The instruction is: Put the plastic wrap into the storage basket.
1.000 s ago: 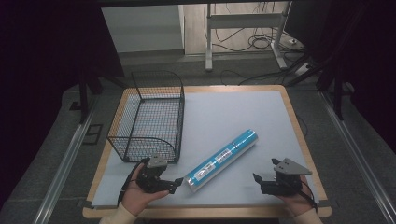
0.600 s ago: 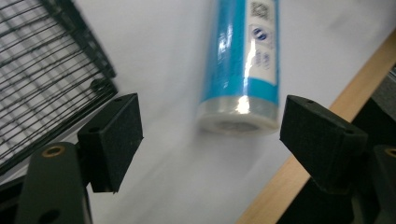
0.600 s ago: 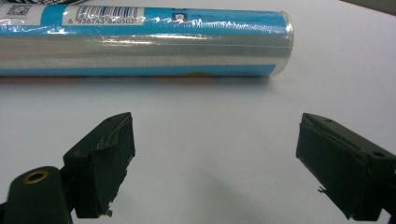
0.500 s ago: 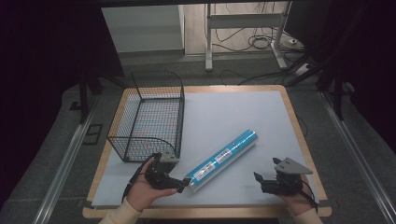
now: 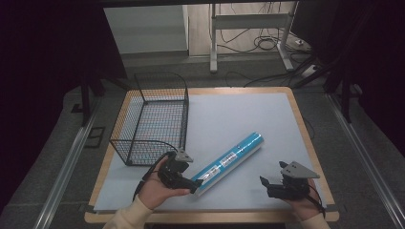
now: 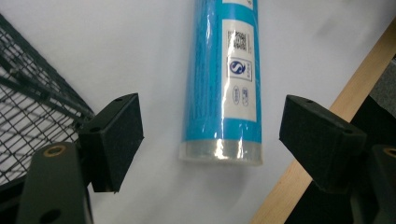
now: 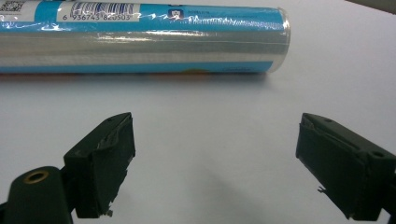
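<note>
A blue tube (image 5: 229, 162) with a white label lies slantwise on the pale mat, its near end towards the person's left hand. My left gripper (image 5: 191, 183) is at that near end. In the left gripper view the tube (image 6: 222, 79) runs away between the two pads, and my left gripper (image 6: 212, 140) stands open, with a gap between each pad and the tube. My right gripper (image 5: 270, 183) rests near the front right of the mat, clear of the tube. In the right gripper view it (image 7: 212, 158) is open over bare mat, and the tube (image 7: 140, 37) lies crosswise beyond it.
A black wire basket (image 5: 185, 114) stands at the left of the mat, close behind the left hand; its mesh (image 6: 28, 102) is beside the left jaw. The table's wooden edge (image 6: 364, 70) runs just past the right jaw. Desk legs and cables lie beyond the table.
The left hand has moved right and slightly up, bringing its gripper to the tube's near end. The tube and the right gripper have stayed where they were.
</note>
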Tool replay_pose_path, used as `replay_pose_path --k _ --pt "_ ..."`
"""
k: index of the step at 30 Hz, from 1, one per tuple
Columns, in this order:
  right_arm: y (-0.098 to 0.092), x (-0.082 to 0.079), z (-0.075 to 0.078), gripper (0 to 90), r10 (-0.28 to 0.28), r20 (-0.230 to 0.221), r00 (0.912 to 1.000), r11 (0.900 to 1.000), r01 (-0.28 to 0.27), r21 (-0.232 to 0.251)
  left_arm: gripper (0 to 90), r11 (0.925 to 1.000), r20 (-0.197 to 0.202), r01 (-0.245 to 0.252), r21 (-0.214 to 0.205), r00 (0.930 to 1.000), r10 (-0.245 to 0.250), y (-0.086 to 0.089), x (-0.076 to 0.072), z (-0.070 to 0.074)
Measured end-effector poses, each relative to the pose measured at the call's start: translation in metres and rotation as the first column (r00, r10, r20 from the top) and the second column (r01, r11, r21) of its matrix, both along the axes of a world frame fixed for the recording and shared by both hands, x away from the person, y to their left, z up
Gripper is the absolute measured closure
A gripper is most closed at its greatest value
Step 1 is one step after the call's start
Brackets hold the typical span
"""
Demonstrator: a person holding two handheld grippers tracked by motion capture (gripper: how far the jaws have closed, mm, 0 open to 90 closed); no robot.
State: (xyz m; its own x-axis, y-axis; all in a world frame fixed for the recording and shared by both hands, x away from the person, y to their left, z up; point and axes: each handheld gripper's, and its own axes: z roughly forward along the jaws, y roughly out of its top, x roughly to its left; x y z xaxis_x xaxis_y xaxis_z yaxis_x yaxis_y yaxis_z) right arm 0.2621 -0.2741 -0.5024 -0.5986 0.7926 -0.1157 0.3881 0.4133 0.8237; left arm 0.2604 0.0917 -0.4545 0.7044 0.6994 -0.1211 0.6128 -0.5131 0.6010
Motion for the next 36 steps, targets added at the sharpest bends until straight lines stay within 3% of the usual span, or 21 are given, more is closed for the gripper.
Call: replay_pose_path --k 8,16,26,36 --pt "0.001 -0.002 0.001 12.2 0.013 0.004 0.9999 0.9999 -0.013 0.002 20.8 0.9997 0.018 0.012 0.022 0.9998 -0.012 -0.011 0.002 0.014" --pt "0.001 -0.003 0.002 12.3 0.017 0.008 0.9998 0.9999 -0.017 0.001 20.6 0.9972 0.028 0.061 0.042 0.9976 -0.063 -0.035 0.011 0.022" --pt "0.0 -0.002 0.0 12.3 0.014 0.002 0.9999 0.9999 -0.014 -0.002 19.6 0.9951 0.023 0.086 0.048 0.9959 -0.087 -0.052 0.023 0.021" --pt "-0.001 -0.002 0.0 12.3 0.006 0.0 1.0 1.0 -0.006 -0.004 18.6 0.9939 0.011 0.091 0.062 0.9957 -0.092 -0.058 0.032 0.017"
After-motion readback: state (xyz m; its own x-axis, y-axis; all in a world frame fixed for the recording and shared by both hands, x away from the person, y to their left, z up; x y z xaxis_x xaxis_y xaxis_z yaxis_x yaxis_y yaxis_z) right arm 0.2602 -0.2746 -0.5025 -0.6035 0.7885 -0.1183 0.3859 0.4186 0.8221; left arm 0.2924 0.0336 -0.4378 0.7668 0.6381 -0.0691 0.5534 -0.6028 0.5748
